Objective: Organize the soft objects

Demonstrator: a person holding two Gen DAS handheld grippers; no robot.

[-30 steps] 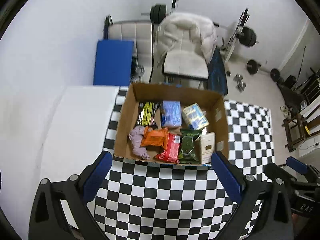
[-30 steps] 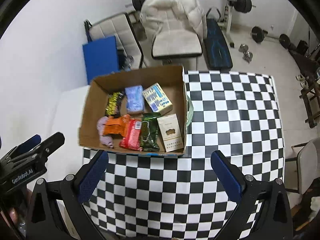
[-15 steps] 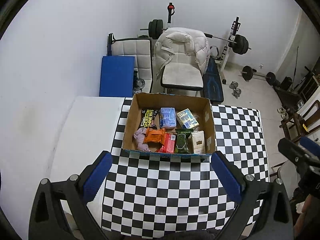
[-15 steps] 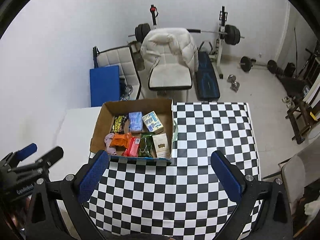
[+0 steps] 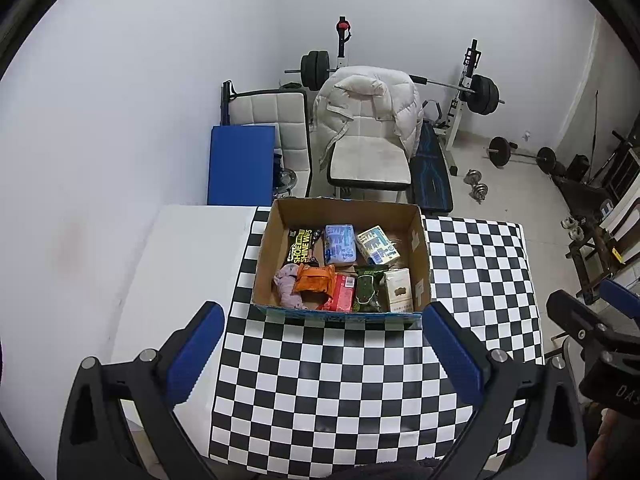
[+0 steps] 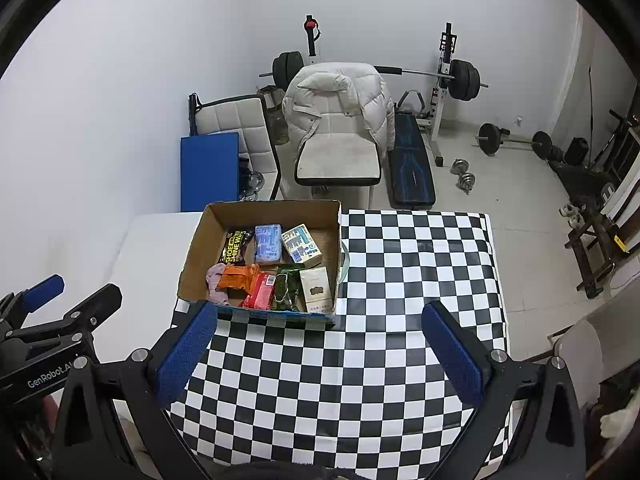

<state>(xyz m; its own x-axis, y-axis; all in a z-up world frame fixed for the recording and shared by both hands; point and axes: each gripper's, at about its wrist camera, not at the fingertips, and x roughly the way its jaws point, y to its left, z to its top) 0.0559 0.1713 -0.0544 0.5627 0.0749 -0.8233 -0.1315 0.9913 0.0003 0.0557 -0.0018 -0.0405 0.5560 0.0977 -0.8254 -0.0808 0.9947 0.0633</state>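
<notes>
- Both pairs of our fingers stand wide with nothing between them: the left gripper point(image 5: 322, 354) and the right gripper point(image 6: 318, 354) hover high above the checked cloth point(image 5: 360, 380).
- Over the last second we have pulled both up and back, so the cardboard box point(image 5: 266, 264) now looks smaller and lies well ahead of the fingertips.
- Left to right inside the box we see the black wipes pack point(image 5: 303, 246), the pink cloth point(image 5: 287, 286), the orange packet point(image 5: 315, 279), the blue pack point(image 5: 340, 243), the red packet point(image 5: 342, 293), the green pouch point(image 5: 369, 288) and the white carton point(image 5: 399, 290).
- We judge that the sorting looks finished and that we are retreating.
</notes>
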